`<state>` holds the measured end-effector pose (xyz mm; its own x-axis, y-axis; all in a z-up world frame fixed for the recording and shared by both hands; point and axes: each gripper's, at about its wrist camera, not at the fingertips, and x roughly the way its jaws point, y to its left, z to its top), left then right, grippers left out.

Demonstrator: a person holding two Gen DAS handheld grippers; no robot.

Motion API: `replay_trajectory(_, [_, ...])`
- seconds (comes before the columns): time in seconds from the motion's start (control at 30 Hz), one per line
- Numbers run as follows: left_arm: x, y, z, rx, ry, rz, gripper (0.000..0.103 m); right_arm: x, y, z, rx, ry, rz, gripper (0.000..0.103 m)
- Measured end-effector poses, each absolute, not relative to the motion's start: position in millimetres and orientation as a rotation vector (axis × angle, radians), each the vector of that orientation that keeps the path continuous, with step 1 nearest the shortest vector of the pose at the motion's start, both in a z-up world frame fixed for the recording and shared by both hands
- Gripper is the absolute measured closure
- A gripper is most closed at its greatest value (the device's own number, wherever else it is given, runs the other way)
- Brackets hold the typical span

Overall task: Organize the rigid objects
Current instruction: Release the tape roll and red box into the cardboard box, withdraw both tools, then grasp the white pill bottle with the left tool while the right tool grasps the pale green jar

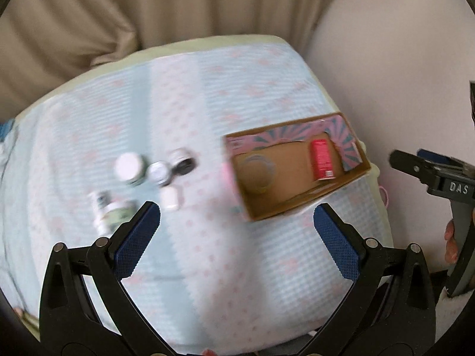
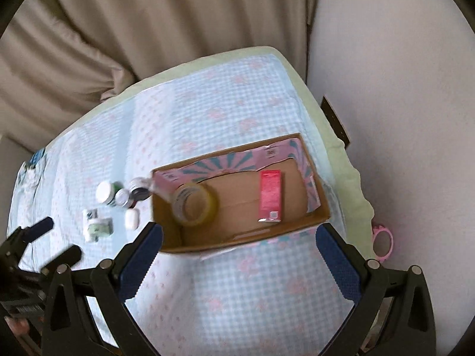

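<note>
An open cardboard box (image 1: 299,204) (image 2: 169,234) with a pink and teal lining lies on a checked cloth. It holds a roll of clear tape (image 1: 257,169) (image 2: 194,204) and a red carton (image 1: 321,159) (image 2: 270,195). Left of the box lie several small jars and bottles: a white-lidded jar (image 1: 129,166) (image 2: 105,192), a dark jar (image 1: 182,161) (image 2: 139,191), a small white bottle (image 1: 169,197) (image 2: 131,219) and a green-labelled bottle (image 1: 114,212) (image 2: 98,225). My left gripper (image 1: 237,216) (image 2: 59,237) is open and empty above the cloth. My right gripper (image 2: 239,237) is open and empty near the box's front wall.
The cloth (image 1: 222,267) (image 2: 237,281) covers a bed with a pale green edge (image 2: 335,148). Beige curtains (image 1: 118,14) hang behind, and a white wall (image 2: 400,89) stands on the right. A pink ring (image 2: 383,240) lies beside the bed on the right.
</note>
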<state>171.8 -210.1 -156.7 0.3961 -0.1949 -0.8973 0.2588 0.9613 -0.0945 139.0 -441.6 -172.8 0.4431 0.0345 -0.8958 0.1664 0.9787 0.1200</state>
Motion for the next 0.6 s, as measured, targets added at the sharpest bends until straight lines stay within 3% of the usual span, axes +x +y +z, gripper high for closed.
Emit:
replay_trajectory(0.27, [141, -68, -128, -0.029, 1.09, -0.125, 0.0, 109, -350, -155, 0.125, 1.089, 0.006, 0.0])
replay_trajectory(0.6, [138, 94, -141, -0.139, 1.123, -0.111, 0.0, 99, -211, -160, 0.142, 1.109, 0.085, 0.0])
